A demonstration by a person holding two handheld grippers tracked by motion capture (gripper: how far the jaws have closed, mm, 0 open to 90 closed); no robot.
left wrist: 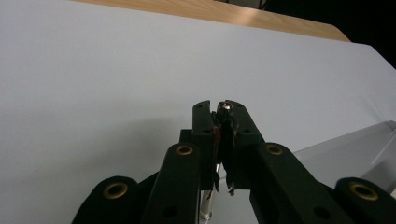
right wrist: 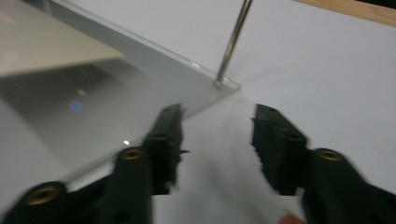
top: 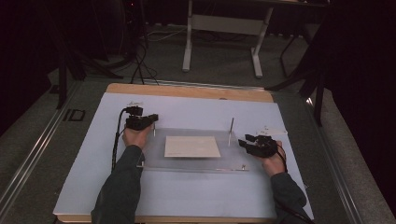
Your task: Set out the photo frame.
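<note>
A clear plate [top: 187, 164] lies mid-table with a beige sheet [top: 192, 146] on it. Thin metal posts stand at its far corners. My left gripper [top: 150, 119] is at the far-left post [top: 154, 129]; in the left gripper view the jaws of this gripper [left wrist: 222, 112] are shut on the post's shaft, with its top [left wrist: 225, 106] showing between the tips. My right gripper [top: 243, 141] sits just right of the far-right post [top: 231, 126]. In the right gripper view this gripper [right wrist: 217, 116] is open with nothing between its jaws, and the post [right wrist: 232, 44] and the plate's corner [right wrist: 205, 79] lie ahead.
The white table cover [top: 187, 196] has bare room in front of the plate and on both sides. A wooden edge [top: 187, 90] runs along the far side. Short pegs [top: 243, 166] stand at the plate's near edge. Beyond the table, a white frame [top: 224, 28] stands on the floor.
</note>
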